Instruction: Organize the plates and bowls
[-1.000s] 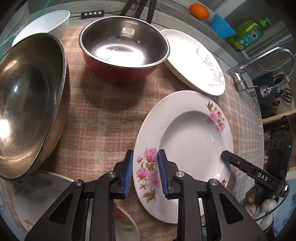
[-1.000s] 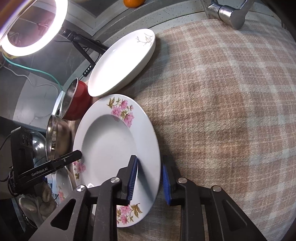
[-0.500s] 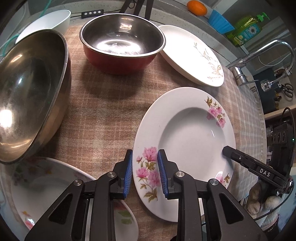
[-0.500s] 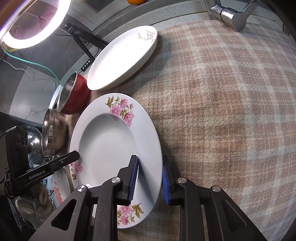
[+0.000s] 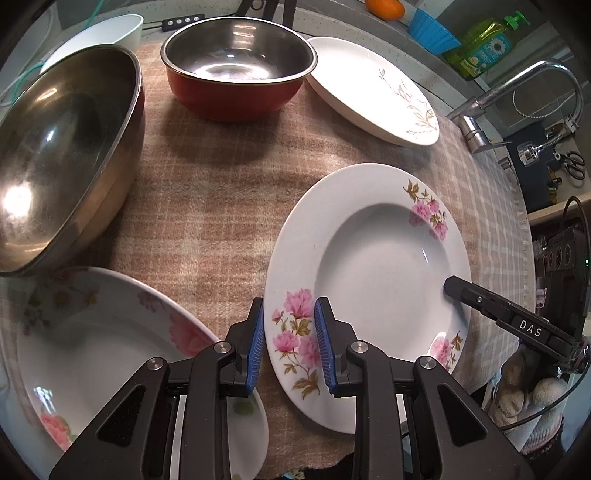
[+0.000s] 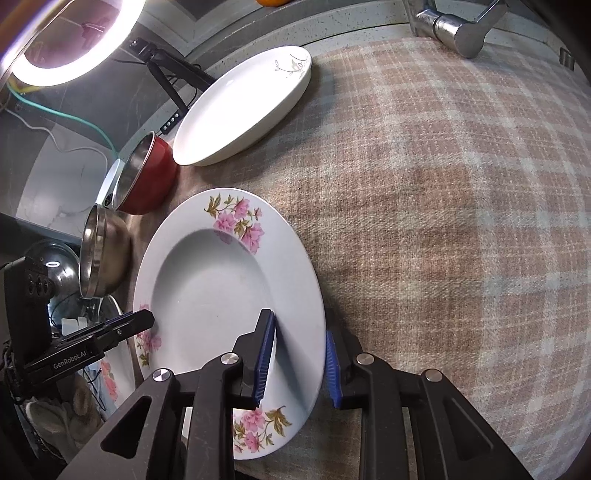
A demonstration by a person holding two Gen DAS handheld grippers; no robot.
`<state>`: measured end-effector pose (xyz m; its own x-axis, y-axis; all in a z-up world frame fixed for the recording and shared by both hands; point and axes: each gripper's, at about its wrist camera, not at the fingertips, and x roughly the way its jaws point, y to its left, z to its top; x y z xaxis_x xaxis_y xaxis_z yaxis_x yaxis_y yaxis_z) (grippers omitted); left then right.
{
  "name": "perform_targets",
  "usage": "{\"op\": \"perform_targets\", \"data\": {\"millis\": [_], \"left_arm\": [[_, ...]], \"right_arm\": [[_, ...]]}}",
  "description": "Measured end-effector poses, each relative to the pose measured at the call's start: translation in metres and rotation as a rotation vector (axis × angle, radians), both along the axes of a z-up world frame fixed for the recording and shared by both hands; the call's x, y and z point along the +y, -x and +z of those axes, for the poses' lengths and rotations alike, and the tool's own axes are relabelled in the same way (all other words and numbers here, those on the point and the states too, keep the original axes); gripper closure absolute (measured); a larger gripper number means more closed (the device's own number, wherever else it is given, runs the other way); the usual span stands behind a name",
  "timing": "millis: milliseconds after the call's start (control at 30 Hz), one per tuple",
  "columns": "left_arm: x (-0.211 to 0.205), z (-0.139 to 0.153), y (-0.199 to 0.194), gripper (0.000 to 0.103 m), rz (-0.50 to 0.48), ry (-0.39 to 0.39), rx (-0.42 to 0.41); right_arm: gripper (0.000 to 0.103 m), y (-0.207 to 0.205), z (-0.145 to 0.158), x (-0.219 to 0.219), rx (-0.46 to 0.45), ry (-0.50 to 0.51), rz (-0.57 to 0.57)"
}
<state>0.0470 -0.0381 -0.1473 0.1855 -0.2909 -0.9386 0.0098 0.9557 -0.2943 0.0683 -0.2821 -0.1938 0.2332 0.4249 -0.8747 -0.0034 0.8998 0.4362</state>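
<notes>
A white deep plate with pink flowers (image 5: 369, 266) hangs just above the plaid cloth (image 5: 207, 206), held at two opposite rims. My left gripper (image 5: 290, 347) is shut on its near-left rim, one blue pad over the flower print and one under the edge. My right gripper (image 6: 299, 362) is shut on the opposite rim of the same plate (image 6: 207, 295). The right gripper's upper finger (image 5: 480, 299) shows on the far rim in the left wrist view. A second floral plate (image 5: 110, 350) lies below and to the left of my left gripper.
A large steel bowl (image 5: 62, 147) sits at the left and a red bowl with a steel inside (image 5: 240, 70) at the back. A white plate with a gold sprig (image 5: 369, 92) lies beyond. A white bowl (image 5: 99, 33), a faucet (image 5: 517, 92) and a soap bottle (image 5: 484, 44) line the edges.
The plate, still in both grippers, has drifted back toward the near edge. The bowls sit farther off in the left wrist view and more of the second floral plate shows.
</notes>
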Motion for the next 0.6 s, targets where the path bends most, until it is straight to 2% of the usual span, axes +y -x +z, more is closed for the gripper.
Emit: {"op": "perform_targets", "data": {"millis": [600], "left_arm": [[-0.009,0.001,0.013,0.078,-0.036,0.005,0.009]], "right_arm": [[0.078,0.012,0.002,-0.006,-0.002,0.04,-0.008]]}}
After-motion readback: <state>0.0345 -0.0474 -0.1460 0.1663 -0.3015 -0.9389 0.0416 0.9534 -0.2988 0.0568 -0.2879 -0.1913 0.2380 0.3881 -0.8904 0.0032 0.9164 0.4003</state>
